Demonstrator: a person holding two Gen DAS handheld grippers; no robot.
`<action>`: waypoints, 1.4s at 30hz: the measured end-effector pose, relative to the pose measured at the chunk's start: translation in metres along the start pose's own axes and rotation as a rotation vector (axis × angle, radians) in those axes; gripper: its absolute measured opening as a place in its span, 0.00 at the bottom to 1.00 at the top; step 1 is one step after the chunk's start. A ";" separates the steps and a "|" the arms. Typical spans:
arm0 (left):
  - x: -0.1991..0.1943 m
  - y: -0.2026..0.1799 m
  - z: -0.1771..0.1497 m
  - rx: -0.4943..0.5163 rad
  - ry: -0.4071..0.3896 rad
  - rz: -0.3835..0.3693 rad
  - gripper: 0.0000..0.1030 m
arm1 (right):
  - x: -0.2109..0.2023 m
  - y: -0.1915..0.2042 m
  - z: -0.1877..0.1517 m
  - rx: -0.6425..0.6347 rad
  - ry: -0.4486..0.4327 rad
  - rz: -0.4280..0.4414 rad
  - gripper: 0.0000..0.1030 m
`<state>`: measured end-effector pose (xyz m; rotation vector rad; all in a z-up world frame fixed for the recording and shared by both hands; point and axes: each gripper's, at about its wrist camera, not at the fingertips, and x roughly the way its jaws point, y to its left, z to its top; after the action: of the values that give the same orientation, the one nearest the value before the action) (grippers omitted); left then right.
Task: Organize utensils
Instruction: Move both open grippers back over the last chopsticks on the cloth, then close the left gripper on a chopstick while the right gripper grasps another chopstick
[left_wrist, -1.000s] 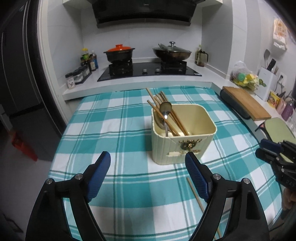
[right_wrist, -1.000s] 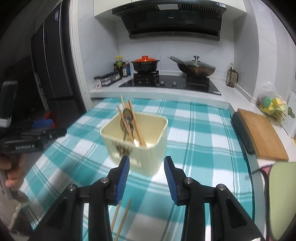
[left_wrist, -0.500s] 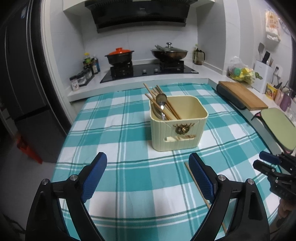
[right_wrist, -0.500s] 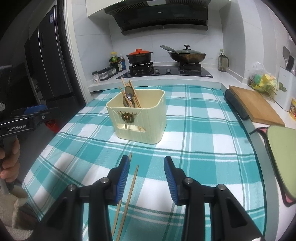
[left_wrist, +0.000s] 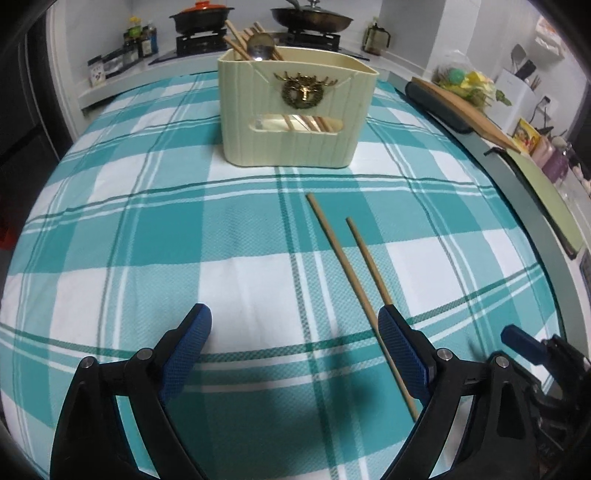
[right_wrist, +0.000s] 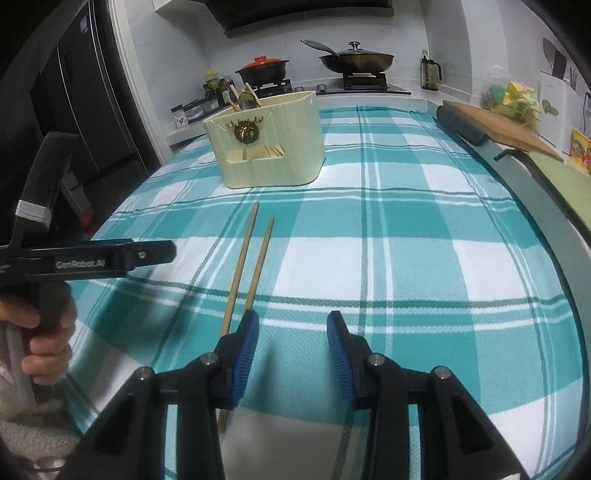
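Two wooden chopsticks (left_wrist: 347, 273) (right_wrist: 242, 266) lie side by side on the teal checked cloth (left_wrist: 147, 229), in front of a cream utensil box (left_wrist: 295, 110) (right_wrist: 266, 140). The box holds several chopsticks and a metal spoon (left_wrist: 260, 46). My left gripper (left_wrist: 293, 321) hovers low over the cloth, open wide and empty, its right finger just over the chopsticks' near part. My right gripper (right_wrist: 293, 325) is partly open and empty, its left finger (right_wrist: 247, 343) over the near ends of the chopsticks.
A stove with a red-lidded pot (right_wrist: 262, 68) and a wok (right_wrist: 354, 59) stands behind the table. A wooden board (right_wrist: 495, 122) and a green mat (left_wrist: 543, 199) lie along the right counter. A hand (right_wrist: 44, 339) holds the left gripper's handle.
Both grippers have dropped toward the cloth and drawn back from the box. The two loose chopsticks now lie in full view right before the fingers.
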<state>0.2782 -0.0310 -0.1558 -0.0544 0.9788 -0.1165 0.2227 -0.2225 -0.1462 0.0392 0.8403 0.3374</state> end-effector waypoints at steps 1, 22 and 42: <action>0.006 -0.004 0.001 0.005 -0.005 0.010 0.89 | -0.003 -0.001 -0.004 0.010 -0.005 -0.003 0.38; 0.033 -0.019 -0.013 0.144 -0.019 0.098 0.05 | -0.011 -0.007 -0.018 0.044 -0.014 -0.029 0.38; -0.030 0.061 -0.086 0.033 0.039 0.064 0.44 | 0.004 0.033 -0.013 -0.064 0.084 -0.013 0.38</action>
<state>0.1945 0.0338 -0.1848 0.0091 1.0159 -0.0752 0.2065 -0.1913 -0.1519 -0.0402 0.9121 0.3554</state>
